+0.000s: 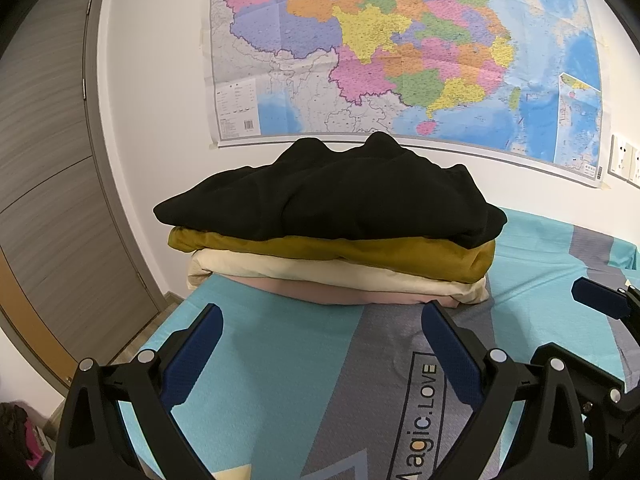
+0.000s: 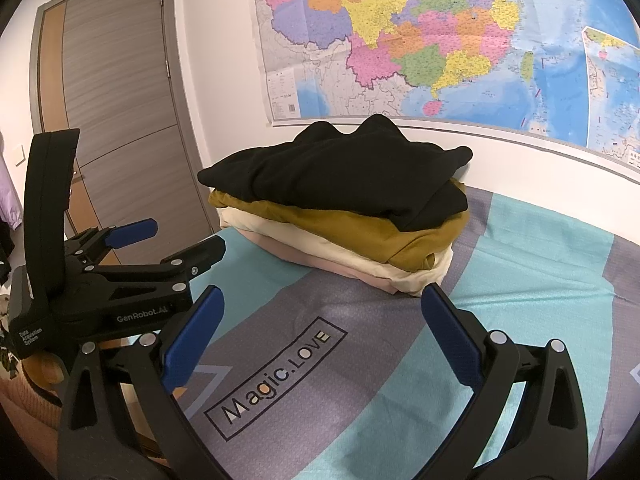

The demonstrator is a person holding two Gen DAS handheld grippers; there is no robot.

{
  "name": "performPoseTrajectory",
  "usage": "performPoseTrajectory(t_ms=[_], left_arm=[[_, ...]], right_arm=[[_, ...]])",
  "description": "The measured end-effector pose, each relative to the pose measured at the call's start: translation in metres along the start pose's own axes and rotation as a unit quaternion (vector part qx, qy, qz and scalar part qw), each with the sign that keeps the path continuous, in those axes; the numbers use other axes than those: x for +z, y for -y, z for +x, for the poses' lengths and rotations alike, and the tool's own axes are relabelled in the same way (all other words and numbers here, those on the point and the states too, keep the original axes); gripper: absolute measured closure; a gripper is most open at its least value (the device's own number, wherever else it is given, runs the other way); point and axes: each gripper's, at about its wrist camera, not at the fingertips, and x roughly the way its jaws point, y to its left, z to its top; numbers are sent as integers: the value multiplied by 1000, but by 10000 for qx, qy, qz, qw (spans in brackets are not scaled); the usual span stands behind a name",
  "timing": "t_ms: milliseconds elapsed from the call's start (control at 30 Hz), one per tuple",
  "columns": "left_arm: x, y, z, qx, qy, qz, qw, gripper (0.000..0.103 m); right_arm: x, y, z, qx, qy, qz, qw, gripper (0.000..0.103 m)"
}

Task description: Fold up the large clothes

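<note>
Blue-padded black fingers of the left tool (image 1: 322,320) fill the bottom of its view, spread wide apart and holding nothing, hovering over a bed covered in a teal and grey bedspread (image 1: 280,340) printed with the words "Magic.LOVE". The right tool (image 2: 320,304) is likewise apart and empty, just beside the left one, whose black body shows at the left edge of the right-hand view.

Beyond both tools, near the wall end of the bed, sits a stack of four folded garments. On top is a black knit garment (image 1: 332,200), slightly rumpled, with two peaks standing up along its far edge. Under it lie a mustard-yellow folded cloth (image 1: 360,250), a cream folded cloth (image 1: 312,272) and a pale pink folded cloth (image 1: 320,294) at the bottom.

Judging by the neat stack and empty tools, the folding of these pieces looks finished; no unfolded garment is visible on the bed. The next move would likely be to fetch another garment or to tidy the black top layer.

Behind the stack hangs a large colourful wall map (image 1: 400,52). A grey wood-grain door (image 1: 44,140) stands to the left. Nothing lies between the tools and the stack.
</note>
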Motion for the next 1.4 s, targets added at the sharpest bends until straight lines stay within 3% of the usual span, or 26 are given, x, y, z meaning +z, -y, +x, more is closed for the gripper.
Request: performPoseTrajectory(t_ms=[1400], left_arm=[[-7, 4, -1, 0, -70, -6, 10000, 7]], right_arm=[[-2, 0, -2, 0, -1, 28, 10000, 6]])
